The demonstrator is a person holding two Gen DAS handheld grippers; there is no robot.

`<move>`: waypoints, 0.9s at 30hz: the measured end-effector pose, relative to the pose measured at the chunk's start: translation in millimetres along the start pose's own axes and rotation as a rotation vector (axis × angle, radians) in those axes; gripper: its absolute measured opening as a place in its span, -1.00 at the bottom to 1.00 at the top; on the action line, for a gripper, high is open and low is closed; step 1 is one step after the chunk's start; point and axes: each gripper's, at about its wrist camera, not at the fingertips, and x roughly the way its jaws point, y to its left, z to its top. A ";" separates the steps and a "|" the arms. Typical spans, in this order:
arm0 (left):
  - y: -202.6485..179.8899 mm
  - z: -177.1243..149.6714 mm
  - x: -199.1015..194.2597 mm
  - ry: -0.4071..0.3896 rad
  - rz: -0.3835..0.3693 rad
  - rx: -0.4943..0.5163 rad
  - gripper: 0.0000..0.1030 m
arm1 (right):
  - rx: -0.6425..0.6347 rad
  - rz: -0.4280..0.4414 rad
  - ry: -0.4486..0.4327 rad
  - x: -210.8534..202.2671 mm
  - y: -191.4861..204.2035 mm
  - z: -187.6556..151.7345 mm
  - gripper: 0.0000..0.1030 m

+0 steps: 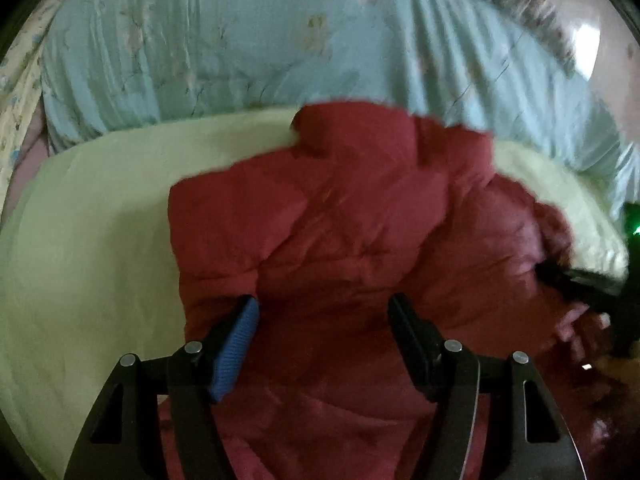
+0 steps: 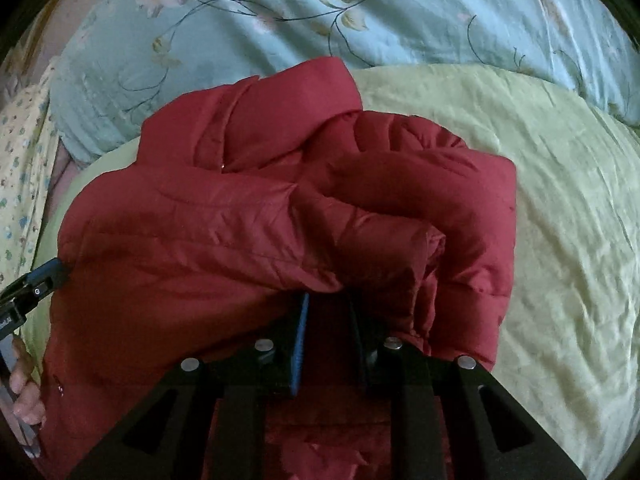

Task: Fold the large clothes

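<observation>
A: Red quilted nylon, a puffy jacket (image 2: 256,216), lies bunched on the pale green sheet (image 2: 540,200) in front of the blue floral quilt (image 2: 360,12). Which step do you make this?

B: A fold partway through, I'd judge. The right gripper (image 2: 326,320) has its fingers drawn close on a thick roll of the jacket, probably a sleeve or side panel, lifted and doubled over the body.

A: And the left gripper (image 1: 322,320)?

B: Spread wide, over the jacket near its lower left part, holding nothing. Whether its blue pad (image 1: 236,348) touches the fabric I cannot tell.

A: So what does the next move call for?

B: Carrying the held roll across the body and laying it flat, I think, with the left one pinning or pinching the near edge so the slippery shell doesn't slide.

A: What does each view add?

B: The right wrist view shows the nipped fold and the rolled bulk above it. The left wrist view shows the open fingers, plus the right gripper blurred at the jacket's right edge with a hand (image 1: 580,328) below it.
</observation>
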 end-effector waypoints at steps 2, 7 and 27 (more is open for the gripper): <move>4.7 -3.8 17.1 0.038 -0.011 -0.013 0.36 | -0.007 -0.004 -0.003 -0.7 0.8 -2.4 -0.63; 7.0 -4.2 27.4 0.048 -0.007 -0.024 0.36 | 0.034 0.006 -0.017 -9.4 0.5 0.5 -0.58; 8.7 -6.5 4.9 0.030 0.034 -0.020 0.40 | 0.090 0.025 -0.014 -19.1 -7.6 -7.4 -0.59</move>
